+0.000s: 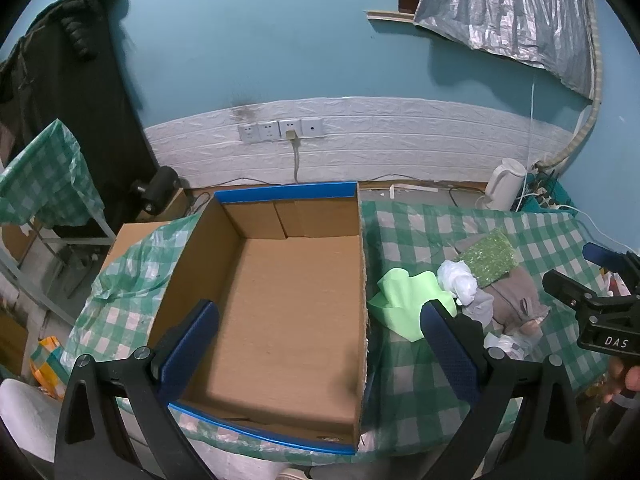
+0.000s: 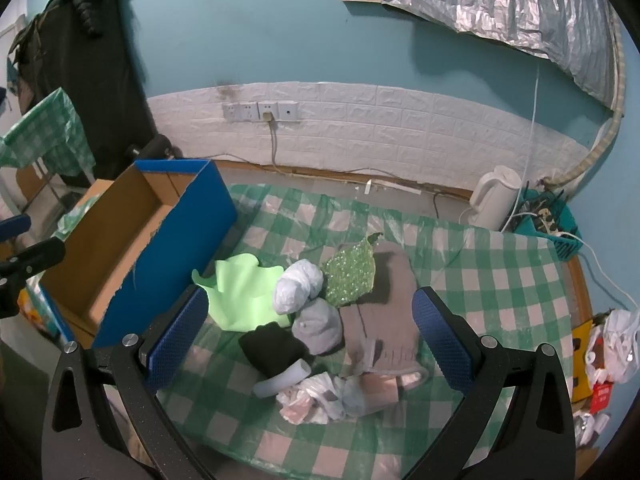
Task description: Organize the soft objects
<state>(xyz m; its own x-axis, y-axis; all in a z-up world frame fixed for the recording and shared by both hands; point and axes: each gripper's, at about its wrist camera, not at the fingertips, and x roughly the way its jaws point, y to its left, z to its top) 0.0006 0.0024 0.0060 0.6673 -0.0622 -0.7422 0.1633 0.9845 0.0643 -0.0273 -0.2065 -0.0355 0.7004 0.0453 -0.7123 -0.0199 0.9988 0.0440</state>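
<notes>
Several soft things sit bunched in a pile on the green-checked tablecloth [image 2: 480, 276], centre of the right wrist view — a pale green cloth [image 2: 240, 296] spread flat nearest the box, a white crumpled bag [image 2: 298, 286] beside it, a green sequinned piece [image 2: 352, 276] lying on a grey-brown garment [image 2: 384, 320]. Lower in the pile: a grey rounded bundle [image 2: 318, 328], a black sock-like piece [image 2: 272, 346] with a white cuff, and crumpled white plastic [image 2: 316, 396] at the bottom edge. What that plastic wraps is hard to make out.

Left of the pile stands the cardboard box [image 1: 280, 304], blue outside, brown inside, nothing in it. It fills the middle of the left wrist view.

Right gripper [image 2: 310, 340] — fingers spread wide, holding nothing, blue pads framing the pile from either side in the lower frame; whether they touch anything cannot be told. Left gripper [image 1: 320, 344] is likewise wide apart and empty, one pad over the box's near left wall, the other over the cloth beside the pale green piece.

At the upper right of both views a white kettle [image 2: 496, 200] stands by the wall, with a teal basket [image 2: 552, 232] of cables beside it, partly cut off. The right edge of the left view catches the other gripper's black body and part of a hand [image 1: 628, 376].
</notes>
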